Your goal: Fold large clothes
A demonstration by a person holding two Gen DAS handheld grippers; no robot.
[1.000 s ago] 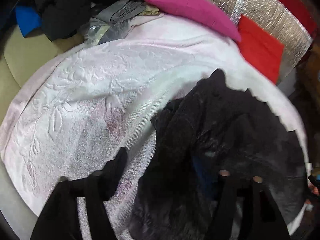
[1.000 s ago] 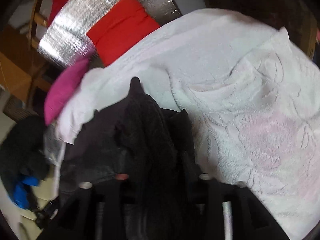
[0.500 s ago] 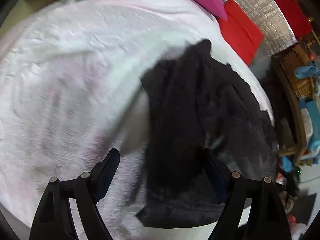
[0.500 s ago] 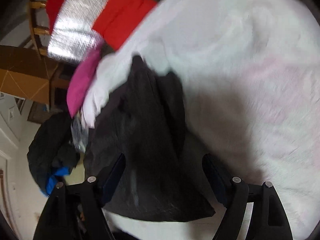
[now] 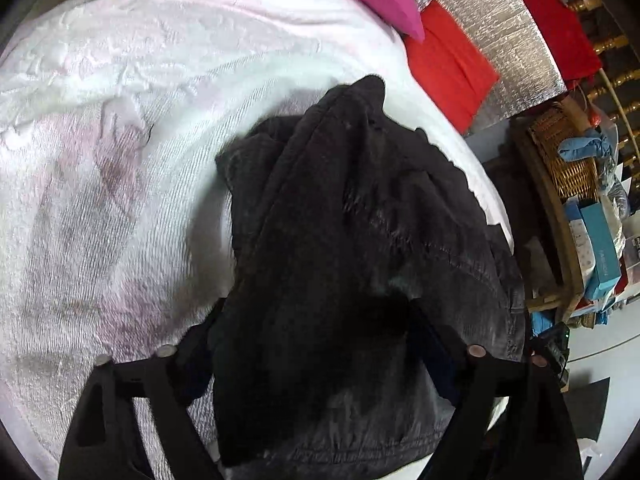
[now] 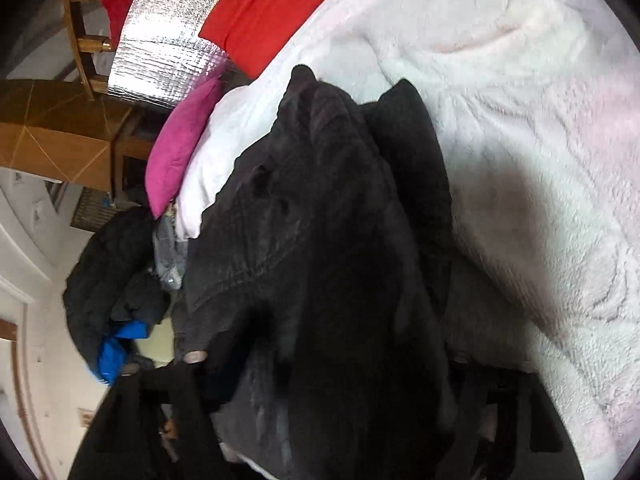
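Straight ahead at twelve o'clock from both tongs, the bunched black fleece garment point(image 5: 340, 240) runs lengthwise across the white embossed blanket point(image 5: 120, 160). Left gripper point(image 5: 316, 344) spread wide around its near hem; right gripper point(image 6: 332, 364) buried, grip unreadable, equally near.

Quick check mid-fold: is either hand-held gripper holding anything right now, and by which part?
Cannot be told. The black garment lies between both grippers' spread fingers, near edge covering the fingertips, so no grip shows.
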